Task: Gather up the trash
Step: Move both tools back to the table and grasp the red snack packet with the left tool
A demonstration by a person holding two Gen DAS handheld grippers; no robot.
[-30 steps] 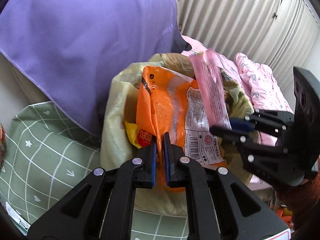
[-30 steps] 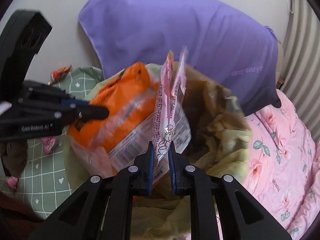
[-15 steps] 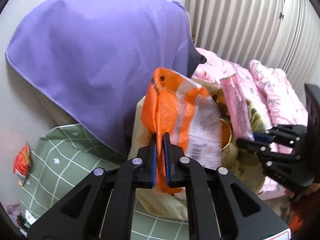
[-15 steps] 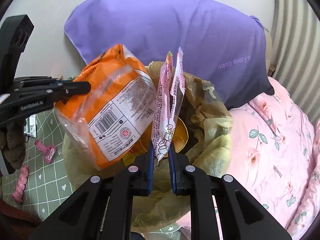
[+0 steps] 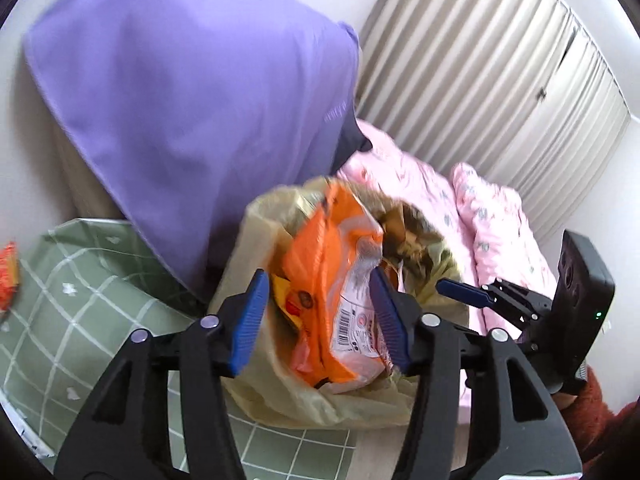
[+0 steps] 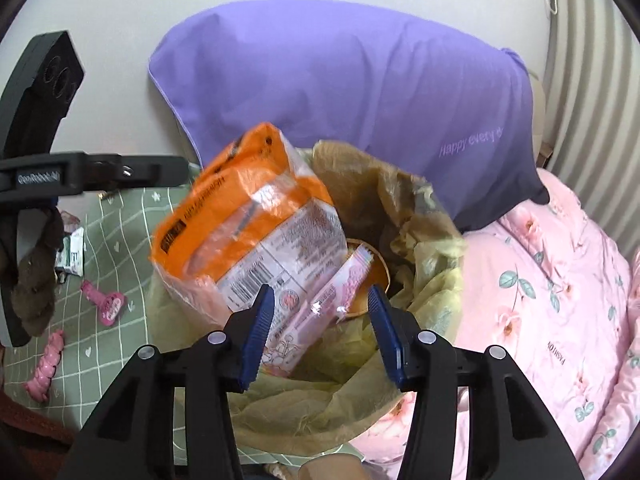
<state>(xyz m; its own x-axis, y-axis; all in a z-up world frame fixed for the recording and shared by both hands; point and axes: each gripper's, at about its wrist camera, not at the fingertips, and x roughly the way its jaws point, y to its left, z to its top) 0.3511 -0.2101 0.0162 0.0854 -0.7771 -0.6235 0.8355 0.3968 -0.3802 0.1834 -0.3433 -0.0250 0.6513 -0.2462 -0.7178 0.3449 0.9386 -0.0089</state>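
1. My left gripper (image 5: 320, 316) is opening, its blue pads (image 5: 250, 316) clear of everything; the orange snack bag (image 5: 332, 292) shows in the gap between them but is not pressed, and it sits propped in the mouth of the yellow trash bag (image 5: 256, 240).
2. My right gripper (image 6: 320, 326) is opening too, with nothing pinched; the pink wrapper (image 6: 320, 312) lies loose below it, inside the trash bag, leaning against the orange snack bag.
3. So I judge these two pieces delivered. The orange snack bag stands tall and tilted above the trash bag's rim rather than down inside it, so it could tip out, and I may have to push it deeper.
4. Deeper in the trash bag I see a brownish round thing behind the pink wrapper; I cannot tell what it is.
5. Left of the trash bag, on the green checked sheet (image 6: 120, 248), litter is still out: a pink candy-like piece (image 6: 106, 300), a pink twisted piece (image 6: 44, 368) and a small white packet (image 6: 74, 256).
6. Further left of the trash bag, a red-orange wrapper (image 5: 6, 276) lies at the edge of that sheet.
7. Behind the trash bag leans the purple pillow (image 6: 360, 92); to its right the pink quilt (image 6: 560, 280) shows no litter that I can make out.
8. My judgement: partway done, with at least four pieces left to collect on the left side of the trash bag.
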